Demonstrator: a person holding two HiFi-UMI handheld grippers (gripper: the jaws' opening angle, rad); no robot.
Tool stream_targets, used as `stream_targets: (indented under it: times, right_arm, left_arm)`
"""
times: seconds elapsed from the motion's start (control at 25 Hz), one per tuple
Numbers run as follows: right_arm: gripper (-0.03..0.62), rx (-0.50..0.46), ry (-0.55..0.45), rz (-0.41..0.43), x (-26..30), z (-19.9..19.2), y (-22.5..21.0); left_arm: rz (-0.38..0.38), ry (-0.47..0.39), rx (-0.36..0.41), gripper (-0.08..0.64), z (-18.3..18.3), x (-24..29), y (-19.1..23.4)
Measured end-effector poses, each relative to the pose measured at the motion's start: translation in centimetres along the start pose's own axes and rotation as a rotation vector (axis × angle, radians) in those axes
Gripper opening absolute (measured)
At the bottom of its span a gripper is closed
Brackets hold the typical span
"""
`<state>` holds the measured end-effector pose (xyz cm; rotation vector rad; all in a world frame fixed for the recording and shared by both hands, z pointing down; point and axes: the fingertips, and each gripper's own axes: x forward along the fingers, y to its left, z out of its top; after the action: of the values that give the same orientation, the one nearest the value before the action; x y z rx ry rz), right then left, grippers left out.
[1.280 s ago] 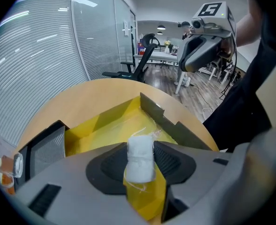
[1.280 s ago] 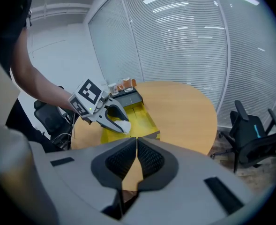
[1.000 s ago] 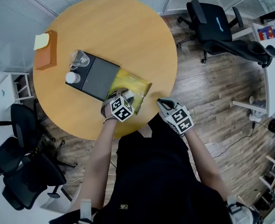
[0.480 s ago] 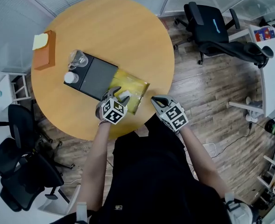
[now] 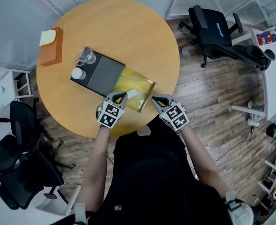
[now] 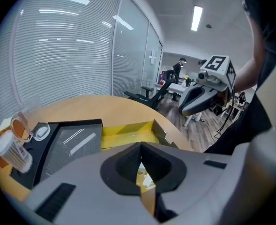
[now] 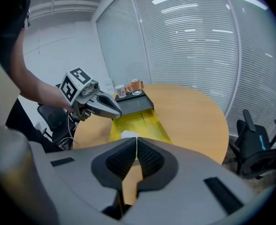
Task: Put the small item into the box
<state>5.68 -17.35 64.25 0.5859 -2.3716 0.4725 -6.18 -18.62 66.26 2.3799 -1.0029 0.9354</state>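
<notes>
An open yellow box (image 5: 137, 81) lies on the round wooden table (image 5: 128, 27), joined to its black lid (image 5: 102, 73). A small white item (image 5: 132, 93) rests inside the box, near its front end (image 7: 128, 135). My left gripper (image 5: 121, 96) hovers just in front of the box (image 6: 128, 131), above the item. Its jaws have just been closing and now meet with nothing between them. My right gripper (image 5: 157, 100) hangs at the table's near edge, right of the box (image 7: 140, 121), its jaws shut and empty. Each gripper shows in the other's view: the right gripper (image 6: 201, 95) and the left gripper (image 7: 100, 105).
A glass cup (image 5: 85, 55) and a white bottle (image 5: 78, 73) stand at the lid's far left end. An orange block with a yellow pad (image 5: 51, 46) sits at the table's left edge. Office chairs stand at the right (image 5: 222, 32) and lower left (image 5: 16, 163).
The left gripper, down in the box a second ago, opened, left the white item there, then rose, drew back and shut. The right gripper drifted slightly left.
</notes>
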Motion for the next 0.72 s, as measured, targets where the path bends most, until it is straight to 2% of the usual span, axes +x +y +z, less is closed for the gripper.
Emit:
stream_targets:
  times: [0.12, 0.32, 0.72]
  right_arm:
    - [0.005, -0.012, -0.019, -0.010, 0.1, 0.7, 0.7]
    - [0.005, -0.011, -0.022, -0.036, 0.5, 1.1, 1.6]
    - [0.005, 0.022, -0.039, -0.084, 0.8, 1.4, 3.4]
  left_arm:
    - [-0.031, -0.025, -0.054, 0.006, -0.5, -1.1, -0.3]
    - [-0.076, -0.066, -0.091, 0.006, -1.2, -2.7, -0.8]
    - [-0.105, -0.086, -0.093, 0.006, -2.1, -5.3, -0.7]
